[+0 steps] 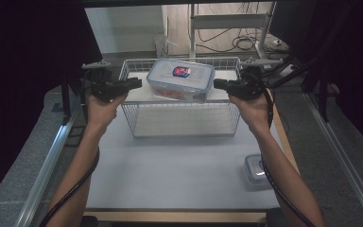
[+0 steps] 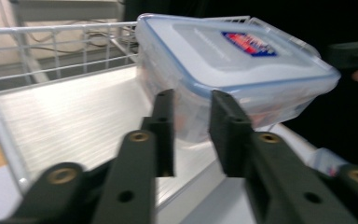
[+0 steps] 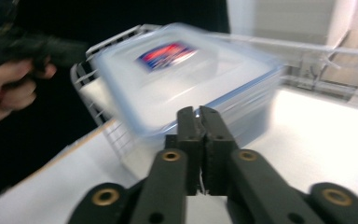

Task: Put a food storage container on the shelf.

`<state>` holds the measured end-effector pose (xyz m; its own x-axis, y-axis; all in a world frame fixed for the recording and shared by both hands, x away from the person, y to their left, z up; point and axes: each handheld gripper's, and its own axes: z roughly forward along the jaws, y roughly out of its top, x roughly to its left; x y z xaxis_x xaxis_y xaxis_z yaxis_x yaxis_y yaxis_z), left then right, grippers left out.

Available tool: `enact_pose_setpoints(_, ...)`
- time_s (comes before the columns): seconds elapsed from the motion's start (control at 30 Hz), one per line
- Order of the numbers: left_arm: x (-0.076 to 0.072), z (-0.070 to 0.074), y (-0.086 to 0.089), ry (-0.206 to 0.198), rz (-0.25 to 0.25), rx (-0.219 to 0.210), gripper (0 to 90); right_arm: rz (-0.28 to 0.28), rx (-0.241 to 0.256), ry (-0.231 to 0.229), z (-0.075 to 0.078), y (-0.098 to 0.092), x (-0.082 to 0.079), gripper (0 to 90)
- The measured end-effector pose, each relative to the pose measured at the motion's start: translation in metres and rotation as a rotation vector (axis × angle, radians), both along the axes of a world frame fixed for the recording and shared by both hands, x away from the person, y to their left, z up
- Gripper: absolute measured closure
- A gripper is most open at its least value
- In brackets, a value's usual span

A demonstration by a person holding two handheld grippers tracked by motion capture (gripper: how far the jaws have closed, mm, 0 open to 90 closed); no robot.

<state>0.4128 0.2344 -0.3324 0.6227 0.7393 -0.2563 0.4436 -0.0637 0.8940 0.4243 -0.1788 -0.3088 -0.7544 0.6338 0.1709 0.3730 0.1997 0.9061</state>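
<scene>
A clear plastic box [image 1: 182,79] with a blue-rimmed lid and a red and blue label hangs tilted over the white wire basket [image 1: 184,120]. My right gripper [image 1: 216,84] is at the box's right edge. In the right gripper view its jaws [image 3: 199,111] are pressed together at the rim of the blurred box [image 3: 177,79]. My left gripper [image 1: 139,83] is just off the box's left end. In the left gripper view its jaws [image 2: 191,100] stand apart with the box's near corner [image 2: 233,60] right beyond them, not gripped.
The basket stands at the far middle of the white table [image 1: 170,165]. A small lidded container [image 1: 256,171] lies near the table's right edge beside my right forearm. Dark curtains flank both sides. A metal frame and cables lie behind the basket.
</scene>
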Motion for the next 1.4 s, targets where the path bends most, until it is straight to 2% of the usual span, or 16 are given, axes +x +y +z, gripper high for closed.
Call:
enact_pose_setpoints(0.13,-0.006,-0.003,-0.006,-0.008,-0.012,0.035,86.3,0.069,-0.043,0.009,-0.013,0.017,-0.013,89.7)
enact_pose_setpoints(0.2,-0.008,-0.005,-0.010,-0.025,-0.016,0.060,89.2,0.088,-0.069,0.006,-0.018,0.027,-0.016,89.7)
enact_pose_setpoints(0.27,-0.008,-0.007,-0.012,-0.028,-0.005,0.086,89.1,0.084,-0.110,-0.010,-0.022,0.034,-0.016,89.7)
enact_pose_setpoints(0.33,-0.006,-0.007,-0.013,-0.024,0.016,0.092,87.9,0.068,-0.144,-0.027,-0.023,0.037,-0.014,89.7)
enact_pose_setpoints(0.43,-0.002,-0.008,-0.013,-0.009,0.028,0.066,86.5,0.053,-0.130,-0.021,-0.024,0.034,-0.011,89.7)
enact_pose_setpoints(0.53,0.003,-0.010,-0.015,0.006,0.038,0.068,85.4,0.022,-0.136,-0.019,-0.024,0.029,-0.005,89.7)
enact_pose_setpoints(0.7,0.008,-0.012,-0.022,0.015,0.045,0.071,85.0,-0.015,-0.098,0.017,-0.028,0.022,0.010,89.7)
enact_pose_setpoints(0.8,0.010,-0.012,-0.024,0.014,0.040,0.062,84.6,-0.036,-0.099,0.026,-0.032,0.021,0.018,89.7)
enact_pose_setpoints(0.9,0.009,-0.013,-0.028,0.013,0.029,0.072,83.7,-0.048,-0.087,0.039,-0.034,0.019,0.022,89.7)
enact_pose_setpoints(1.0,0.006,-0.014,-0.029,0.010,0.023,0.078,81.3,-0.043,-0.084,0.036,-0.034,0.019,0.021,89.7)
enact_pose_setpoints(1.1,0.001,-0.013,-0.031,-0.012,0.014,0.090,76.5,-0.026,-0.080,0.027,-0.032,0.019,0.016,89.2)
enact_pose_setpoints(1.17,-0.006,-0.013,-0.033,-0.022,0.006,0.087,71.4,-0.019,-0.086,0.016,-0.030,0.019,0.011,85.7)
enact_pose_setpoints(1.3,-0.018,-0.017,-0.040,-0.036,-0.008,0.126,59.1,0.003,-0.110,0.011,-0.032,0.020,0.004,77.0)
enact_pose_setpoints(1.4,-0.028,-0.026,-0.047,-0.041,-0.032,0.152,50.8,0.014,-0.122,-0.002,-0.035,0.021,-0.004,69.9)
